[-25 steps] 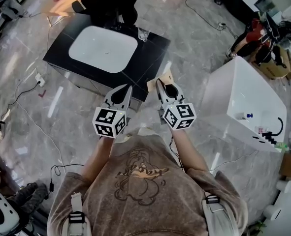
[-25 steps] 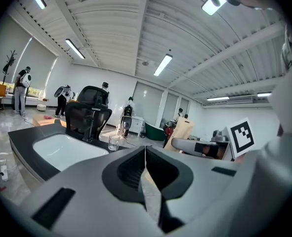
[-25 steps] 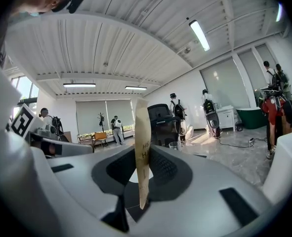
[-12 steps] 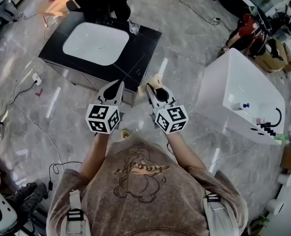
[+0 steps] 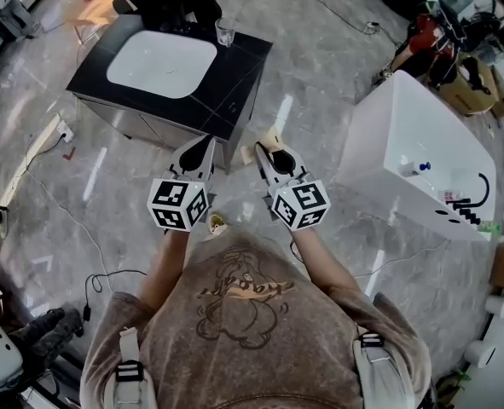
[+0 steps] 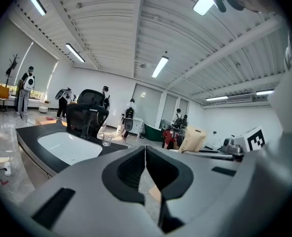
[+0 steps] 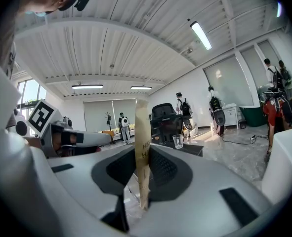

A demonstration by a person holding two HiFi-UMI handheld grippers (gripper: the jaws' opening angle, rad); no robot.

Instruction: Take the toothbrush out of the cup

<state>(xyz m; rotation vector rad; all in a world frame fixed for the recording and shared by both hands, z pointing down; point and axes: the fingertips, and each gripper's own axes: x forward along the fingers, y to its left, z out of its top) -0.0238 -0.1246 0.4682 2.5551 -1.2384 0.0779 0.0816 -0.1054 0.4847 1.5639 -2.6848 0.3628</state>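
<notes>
The left gripper (image 5: 207,141) is closed, its jaws together with nothing between them. The right gripper (image 7: 142,158) is clamped on a flat tan strip (image 7: 141,120) bearing print, which stands upright between its jaws; what the strip is cannot be told. Both are held side by side over the marble floor (image 5: 320,66), short of the black desk (image 5: 239,79), and the clear glass cup (image 5: 225,31) stands upright on the desk's far right corner, just beside the white basin (image 5: 162,62).
</notes>
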